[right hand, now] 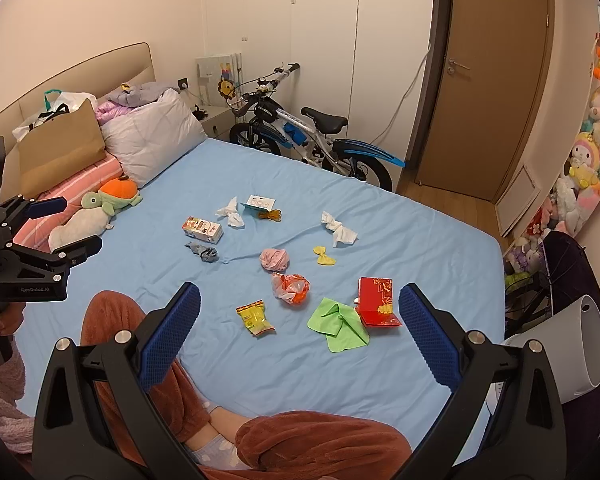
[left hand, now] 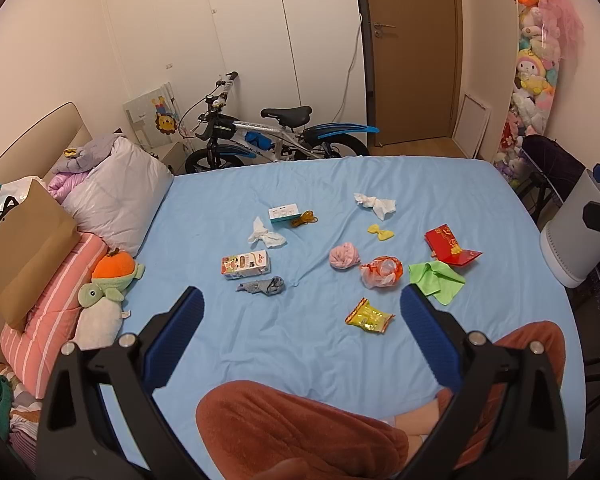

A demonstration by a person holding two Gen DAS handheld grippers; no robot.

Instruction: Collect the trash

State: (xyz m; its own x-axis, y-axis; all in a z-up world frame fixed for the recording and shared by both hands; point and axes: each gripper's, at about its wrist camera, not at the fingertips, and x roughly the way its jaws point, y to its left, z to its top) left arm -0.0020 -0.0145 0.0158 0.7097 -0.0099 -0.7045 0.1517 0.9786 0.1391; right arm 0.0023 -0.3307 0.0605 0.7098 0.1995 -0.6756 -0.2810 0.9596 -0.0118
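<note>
Trash litters the blue bed [left hand: 308, 344]: crumpled tissues [left hand: 266, 234], a yellow snack wrapper [left hand: 368, 316], an orange plastic bag [left hand: 382, 272] mid-frame. Left tongs [left hand: 300, 300] and right tongs [right hand: 300, 300] both gape wide, empty, at lower frame.

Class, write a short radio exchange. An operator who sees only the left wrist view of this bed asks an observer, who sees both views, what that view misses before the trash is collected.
Operator: My left gripper is open over the bed. Is the right one ready?
Observer: Yes. The right gripper is open and empty above the blue sheet, with the green cloth just ahead of it.
Operator: What is the white container at the bed's right edge?
Observer: I cannot tell, but in the right wrist view the white container shows its open end, which your view hides.
</note>
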